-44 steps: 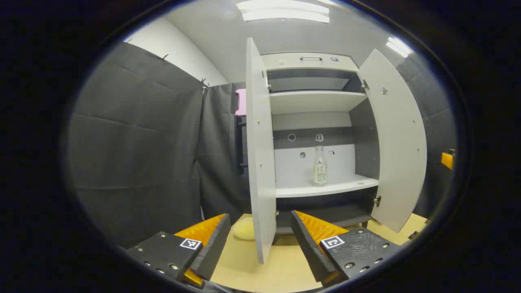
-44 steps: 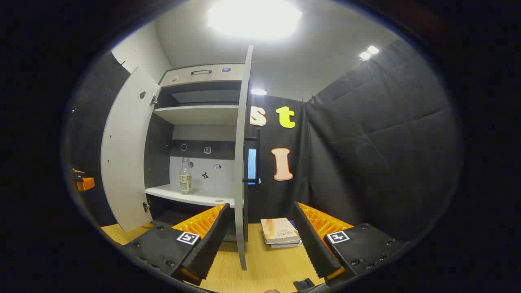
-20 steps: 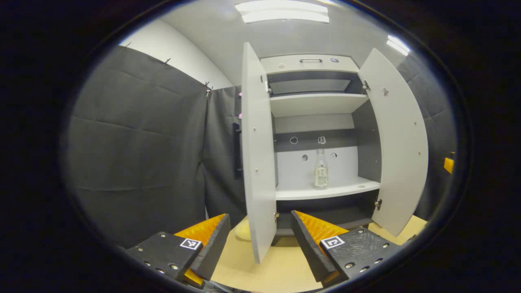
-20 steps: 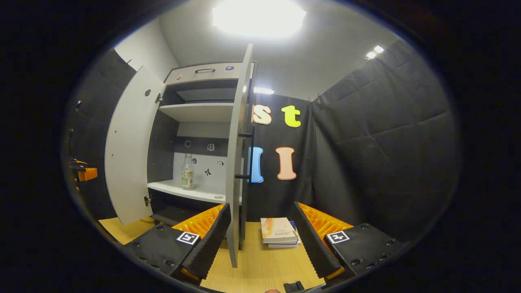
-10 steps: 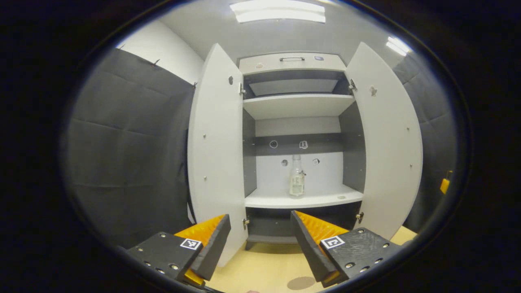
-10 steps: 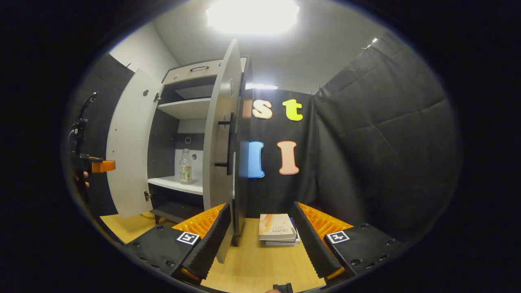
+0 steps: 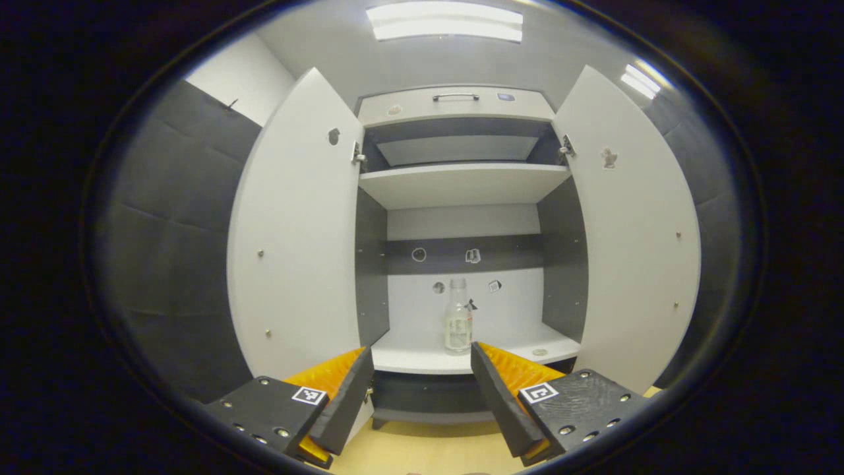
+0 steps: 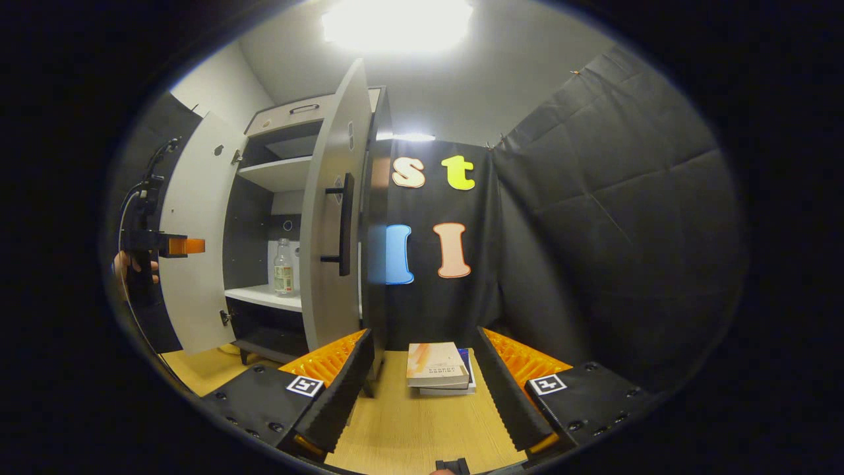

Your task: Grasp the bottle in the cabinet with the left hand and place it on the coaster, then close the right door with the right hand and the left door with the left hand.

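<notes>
**Bottle in cabinet, both tools released**

I see the bottle [image 7: 457,324] upright on the cabinet [image 7: 461,105] shelf, between both open doors. My left tool [image 7: 422,389] faces it, released. My right tool [image 8: 425,389], released, hangs over the counter [image 8: 409,429] beside the cabinet.

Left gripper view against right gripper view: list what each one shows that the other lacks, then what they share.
The left gripper view alone faces the inside of the right door and the left gripper, open. The right gripper view alone has the stacked books, the right door's handle, a hand and the right gripper, open. Both share the bottle standing on the lower shelf and the upper shelf.
</notes>
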